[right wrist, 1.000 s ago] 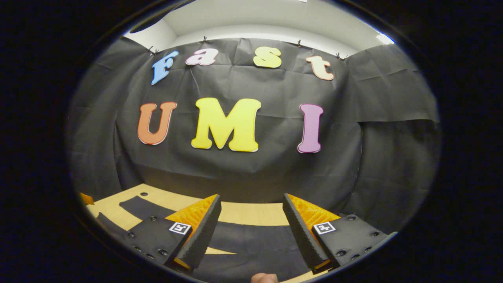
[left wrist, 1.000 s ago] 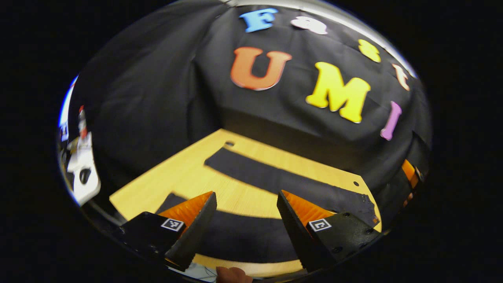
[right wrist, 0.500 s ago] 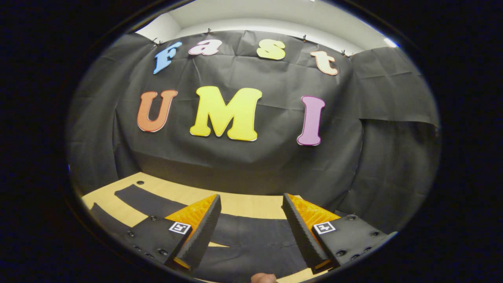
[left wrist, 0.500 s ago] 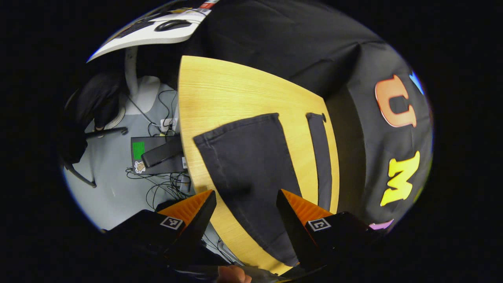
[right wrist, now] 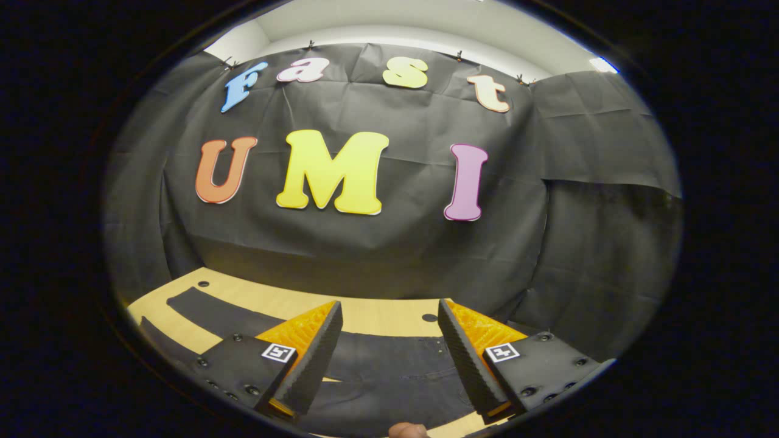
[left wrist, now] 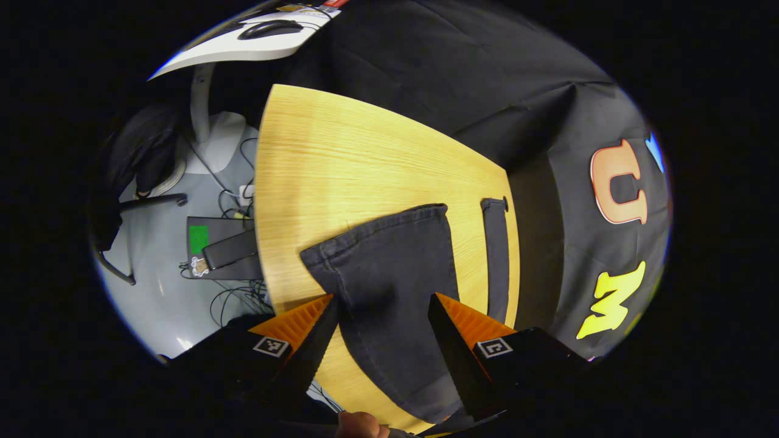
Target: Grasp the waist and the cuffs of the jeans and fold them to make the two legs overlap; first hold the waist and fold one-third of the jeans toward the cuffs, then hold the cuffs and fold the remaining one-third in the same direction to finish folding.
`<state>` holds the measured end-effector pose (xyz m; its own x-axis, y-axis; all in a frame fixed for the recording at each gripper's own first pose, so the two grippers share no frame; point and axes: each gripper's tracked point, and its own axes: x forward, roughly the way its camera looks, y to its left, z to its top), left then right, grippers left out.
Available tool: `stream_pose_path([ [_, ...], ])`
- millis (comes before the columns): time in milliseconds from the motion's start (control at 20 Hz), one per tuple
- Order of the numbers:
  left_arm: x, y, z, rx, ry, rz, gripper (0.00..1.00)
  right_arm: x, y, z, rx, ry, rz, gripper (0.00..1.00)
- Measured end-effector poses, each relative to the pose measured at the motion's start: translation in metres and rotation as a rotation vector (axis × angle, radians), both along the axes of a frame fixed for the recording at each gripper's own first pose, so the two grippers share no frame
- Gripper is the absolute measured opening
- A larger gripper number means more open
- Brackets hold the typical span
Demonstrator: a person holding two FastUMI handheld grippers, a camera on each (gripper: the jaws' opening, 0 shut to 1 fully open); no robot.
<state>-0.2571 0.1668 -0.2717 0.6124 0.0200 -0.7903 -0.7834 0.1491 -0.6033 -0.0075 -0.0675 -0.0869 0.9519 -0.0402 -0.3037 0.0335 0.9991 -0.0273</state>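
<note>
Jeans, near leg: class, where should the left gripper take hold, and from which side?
Probably the cuff hem of the near leg of the jeans. It lies flat on the table, its end edge free. The open left gripper sits above that leg, so I would move on along the leg and drop over the hem.

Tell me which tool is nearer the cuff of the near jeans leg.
Left. The left tool hovers open just short of the cuff; the right tool is over the waist.
</note>
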Motion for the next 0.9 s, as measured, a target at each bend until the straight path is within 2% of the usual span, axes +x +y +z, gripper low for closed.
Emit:
stream_pose_path([
  [200, 0.028, 0.003, 0.000, -0.029, -0.083, 0.010, 0.91, -0.001, -0.001, 0.003, -0.020, -0.004, -0.008, 0.97],
  [250, 0.027, 0.002, -0.007, -0.039, -0.066, -0.012, 0.90, 0.000, -0.003, 0.002, -0.025, -0.004, -0.011, 0.97],
  [350, 0.024, 0.001, -0.020, -0.056, -0.034, -0.029, 0.61, -0.001, -0.009, -0.001, -0.026, 0.003, -0.027, 0.97],
  [500, 0.025, 0.007, -0.021, -0.095, -0.056, 0.051, 0.17, -0.002, -0.033, -0.023, 0.015, 0.065, -0.089, 0.96],
  [600, 0.021, 0.006, -0.024, -0.084, -0.058, 0.041, 0.10, -0.008, -0.059, -0.052, 0.097, 0.163, -0.148, 0.96],
  [700, 0.022, 0.006, -0.025, -0.080, -0.046, 0.025, 0.08, -0.015, -0.093, -0.090, 0.221, 0.293, -0.229, 0.97],
  [900, 0.025, 0.006, -0.023, -0.106, -0.053, 0.046, 0.08, -0.048, -0.168, -0.160, 0.501, 0.509, -0.460, 0.96],
])
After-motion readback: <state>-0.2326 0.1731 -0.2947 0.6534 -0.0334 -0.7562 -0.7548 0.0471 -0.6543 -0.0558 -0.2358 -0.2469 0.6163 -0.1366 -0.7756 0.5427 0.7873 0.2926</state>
